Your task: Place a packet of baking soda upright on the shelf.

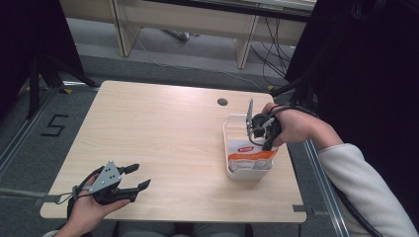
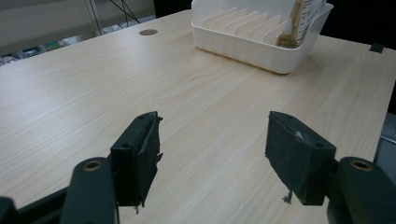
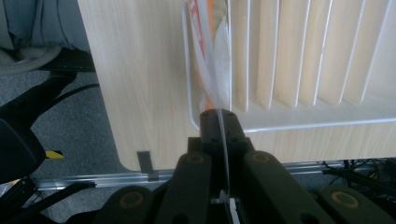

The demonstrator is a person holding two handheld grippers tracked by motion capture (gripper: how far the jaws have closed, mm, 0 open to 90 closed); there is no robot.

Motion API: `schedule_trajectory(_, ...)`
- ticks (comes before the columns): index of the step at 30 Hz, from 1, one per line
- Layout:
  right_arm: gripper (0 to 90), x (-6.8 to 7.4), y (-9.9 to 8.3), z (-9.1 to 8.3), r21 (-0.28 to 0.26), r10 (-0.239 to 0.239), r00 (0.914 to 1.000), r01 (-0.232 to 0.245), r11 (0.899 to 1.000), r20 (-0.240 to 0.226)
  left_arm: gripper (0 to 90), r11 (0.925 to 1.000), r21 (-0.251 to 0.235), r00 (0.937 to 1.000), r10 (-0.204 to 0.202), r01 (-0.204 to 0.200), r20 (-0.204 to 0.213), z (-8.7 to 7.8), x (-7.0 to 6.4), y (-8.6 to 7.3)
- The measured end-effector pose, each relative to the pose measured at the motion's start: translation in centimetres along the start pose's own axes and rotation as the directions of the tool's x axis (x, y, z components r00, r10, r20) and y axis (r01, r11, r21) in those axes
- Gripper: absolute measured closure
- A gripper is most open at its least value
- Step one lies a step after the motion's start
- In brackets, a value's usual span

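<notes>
Right gripper view: jaws pinch the pouch (image 3: 212, 70) edge over the bin (image 3: 327, 122)

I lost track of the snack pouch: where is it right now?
In the high view, the pouch stands in the near end of the white rack, table's right side, pinched by the right gripper.

Setting: a lab or test workroom. A pale wood tabletop (image 1: 163, 133) with a cable grommet hole (image 1: 222, 101) stands on grey carpet (image 1: 29, 163). A taped numeral 5 (image 1: 53, 125) marks the floor at left. Loose cables (image 1: 269, 47) hang beneath far benches (image 1: 197, 19).
</notes>
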State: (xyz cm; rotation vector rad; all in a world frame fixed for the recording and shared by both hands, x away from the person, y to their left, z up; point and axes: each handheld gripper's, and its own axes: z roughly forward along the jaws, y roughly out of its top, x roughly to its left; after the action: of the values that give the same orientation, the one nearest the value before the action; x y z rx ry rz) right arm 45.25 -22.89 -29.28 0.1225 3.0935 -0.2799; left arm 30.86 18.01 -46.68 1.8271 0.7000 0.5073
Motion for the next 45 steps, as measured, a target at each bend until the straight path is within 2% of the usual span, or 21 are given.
schedule_trajectory(6, 90.0, -0.1, 0.1, 0.6, -0.015, 0.015, 0.9999, -0.015, 1.0, -0.002, 34.8, 1.0, -0.002, 1.0, 0.0, 0.0, -0.003, 0.0, 0.0, 0.0)
schedule_trajectory(8, 90.0, -0.3, 0.1, 1.0, -0.033, -0.002, 1.0, 0.002, 0.999, 0.001, 34.8, 1.0, -0.002, 1.0, -0.001, 0.001, -0.002, 0.0, 0.0, 0.0)
schedule_trajectory(9, 90.0, -0.2, 0.1, 1.1, -0.037, 0.026, 0.9997, -0.026, 0.999, -0.002, 34.8, 1.0, -0.003, 1.0, -0.001, 0.001, -0.003, 0.0, 0.0, 0.0)
schedule_trajectory(16, 90.0, -0.2, -0.7, 1.9, -0.099, 0.024, 0.9997, -0.022, 0.995, 0.01, 34.8, 1.0, -0.005, 1.0, 0.001, -0.001, 0.002, 0.1, 0.0, 0.0)
schedule_trajectory(17, 90.0, 0.0, -0.9, 2.1, -0.098, 0.059, 0.9982, -0.059, 0.993, 0.001, 34.8, 1.0, -0.005, 1.0, -0.001, 0.001, 0.002, 0.1, 0.0, 0.0)
schedule_trajectory(23, 90.0, -0.2, -1.9, 2.9, -0.153, 0.04, 0.9992, -0.039, 0.987, 0.0, 35.2, 1.0, 0.008, 1.0, 0.002, -0.002, 0.001, 0.2, -0.1, 0.0)
schedule_trajectory(25, 90.0, 0.0, -2.1, 3.1, -0.143, 0.072, 0.9974, -0.072, 0.987, -0.004, 35.3, 1.0, 0.007, 1.0, 0.004, -0.004, 0.001, 0.2, -0.1, 0.0)
schedule_trajectory(26, 90.0, -0.2, -2.1, 3.2, -0.151, 0.042, 0.9991, -0.043, 0.988, -0.006, 35.3, 1.0, 0.008, 1.0, 0.005, -0.005, 0.001, 0.2, -0.1, 0.0)
schedule_trajectory(27, 90.0, -0.1, -2.2, 3.3, -0.141, 0.065, 0.9978, -0.066, 0.988, -0.009, 35.3, 0.9999, 0.009, 1.0, 0.005, -0.005, 0.001, 0.2, -0.1, 0.0)
schedule_trajectory(28, 90.0, -0.2, -2.3, 3.4, -0.159, 0.052, 0.9986, -0.053, 0.986, -0.006, 35.3, 1.0, 0.009, 1.0, 0.003, -0.003, 0.001, 0.2, -0.1, -0.1)
schedule_trajectory(31, 90.0, -0.1, -2.5, 3.6, -0.146, 0.07, 0.9975, -0.071, 0.987, -0.014, 35.3, 1.0, 0.003, 0.9999, -0.009, 0.009, 0.006, 0.3, -0.1, -0.1)
schedule_trajectory(33, 90.0, -0.2, -2.7, 3.8, -0.156, 0.055, 0.9984, -0.056, 0.986, -0.011, 35.3, 0.9999, 0.011, 1.0, -0.004, 0.004, 0.004, 0.3, -0.1, -0.1)
schedule_trajectory(34, 90.0, 0.0, -2.8, 3.8, -0.152, 0.08, 0.9967, -0.081, 0.985, -0.01, 35.3, 0.9999, 0.011, 1.0, -0.004, 0.004, 0.003, 0.3, -0.1, -0.1)
schedule_trajectory(36, 88.0, -0.2, -2.9, 4.0, -0.162, 0.067, 0.9976, -0.069, 0.984, -0.016, 35.2, 0.9999, 0.012, 1.0, -0.005, 0.005, 0.004, 0.3, -0.1, -0.1)
schedule_trajectory(37, 76.3, -0.1, -3.0, 4.2, -0.156, 0.105, 0.9942, -0.108, 0.982, -0.026, 35.2, 0.9999, 0.017, 1.0, 0.0, 0.0, 0.005, 0.3, -0.1, -0.1)
schedule_trajectory(38, 76.3, -0.1, -3.0, 4.2, -0.156, 0.105, 0.9942, -0.108, 0.982, -0.026, 35.1, 0.9999, 0.017, 1.0, 0.0, 0.0, 0.005, 0.3, -0.1, -0.1)
schedule_trajectory(40, 65.2, 0.1, -3.1, 4.1, -0.185, 0.118, 0.9919, -0.125, 0.975, -0.048, 35.1, 0.9996, 0.029, 1.0, -0.005, 0.004, 0.007, 0.3, -0.1, -0.2)
schedule_trajectory(42, 56.2, 0.2, -3.2, 3.7, -0.251, 0.107, 0.9941, -0.108, 0.962, -0.015, 34.8, 0.9996, 0.025, 0.9998, -0.015, 0.015, 0.015, 0.4, -0.1, -0.2)
schedule_trajectory(43, 49.8, 0.4, -3.3, 2.8, -0.306, 0.13, 0.9915, -0.12, 0.944, 0.012, 34.2, 0.9993, 0.036, 1.0, -0.003, 0.003, 0.005, 0.3, -0.1, -0.2)
schedule_trajectory(44, 49.8, 0.4, -3.3, 2.8, -0.306, 0.13, 0.9915, -0.12, 0.944, 0.012, 34.2, 0.9993, 0.037, 1.0, -0.005, 0.005, 0.008, 0.4, -0.1, -0.2)
schedule_trajectory(45, 45.3, 0.7, -3.0, 2.1, -0.376, 0.151, 0.9883, -0.131, 0.917, 0.024, 33.8, 0.9993, 0.037, 1.0, -0.004, 0.004, 0.008, 0.4, -0.2, -0.2)
